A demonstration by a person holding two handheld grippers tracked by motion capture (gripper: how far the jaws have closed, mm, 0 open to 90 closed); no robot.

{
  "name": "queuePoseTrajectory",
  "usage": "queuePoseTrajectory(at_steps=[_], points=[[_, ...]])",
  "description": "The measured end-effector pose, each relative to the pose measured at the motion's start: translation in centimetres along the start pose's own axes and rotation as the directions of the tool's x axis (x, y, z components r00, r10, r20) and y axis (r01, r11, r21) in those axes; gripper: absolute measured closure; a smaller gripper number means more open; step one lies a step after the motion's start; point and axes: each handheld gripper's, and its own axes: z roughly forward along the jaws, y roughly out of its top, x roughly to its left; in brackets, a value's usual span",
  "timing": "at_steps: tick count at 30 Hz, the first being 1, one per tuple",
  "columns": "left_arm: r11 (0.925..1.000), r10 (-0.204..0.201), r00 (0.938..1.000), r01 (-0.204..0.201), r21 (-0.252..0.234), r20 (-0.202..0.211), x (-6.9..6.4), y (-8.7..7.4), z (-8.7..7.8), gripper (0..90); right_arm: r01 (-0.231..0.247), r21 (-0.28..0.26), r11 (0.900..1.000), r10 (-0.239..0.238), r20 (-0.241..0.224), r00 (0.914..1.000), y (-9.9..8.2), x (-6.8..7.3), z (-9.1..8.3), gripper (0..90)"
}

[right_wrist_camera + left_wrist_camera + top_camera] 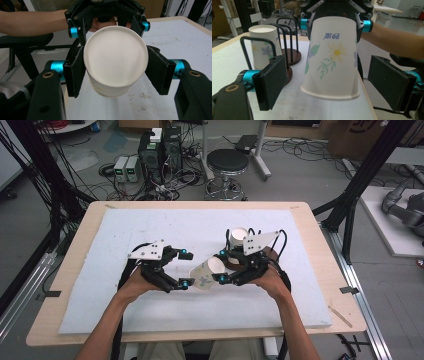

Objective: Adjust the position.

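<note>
Currently, one flowered paper cup (pixel 207 274) is lying on its side in the air above the middle of the desk (pixel 70 265), clamped near its base by the right gripper (pixel 222 266). In the right gripper view that gripper's two black pads (pixel 75 71) are pressing on opposite sides of the cup's wall, its closed bottom facing the camera. In the left gripper view the same cup is showing its blue print, a yellow flower and its open rim nearest the lens.

Left gripper (pixel 185 268): jaws standing wide apart, holding nothing, just beside the cup's open end; its pads are sitting either side of the rim without touching it.

Second paper cup (pixel 239 239): standing upside down behind the right gripper, towards the far edge of the desk, beside a dark wire rack (pixel 287 37) on a round brown base.

White foam sheet (pixel 125 230): covering most of the desk top, carrying these items.
</note>
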Motion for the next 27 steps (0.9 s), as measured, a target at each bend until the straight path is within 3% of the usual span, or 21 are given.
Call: queuePoseTrajectory(at_steps=[10, 16, 27], points=[[0.9997, 0.022, 0.9996, -0.022, 0.015, 0.018, -0.5, 0.0, 2.4, 15.3, -0.001, 0.001, 1.0, 0.001, -0.006, 1.0, 0.0, 0.1, 0.1, 37.3], [0.9986, 0.017, 0.9995, -0.019, 0.05, 0.025, -0.6, -0.3, 3.5, 15.3, 0.006, 0.001, 1.0, -0.006, -0.01, 0.9999, 0.1, 0.2, 0.3, 37.3], [0.9969, 0.004, 0.9994, -0.006, 0.079, 0.035, -0.3, -0.9, 3.8, 17.5, 0.009, -0.003, 1.0, -0.009, -0.016, 0.9998, 0.1, 0.2, 0.4, 37.2]])
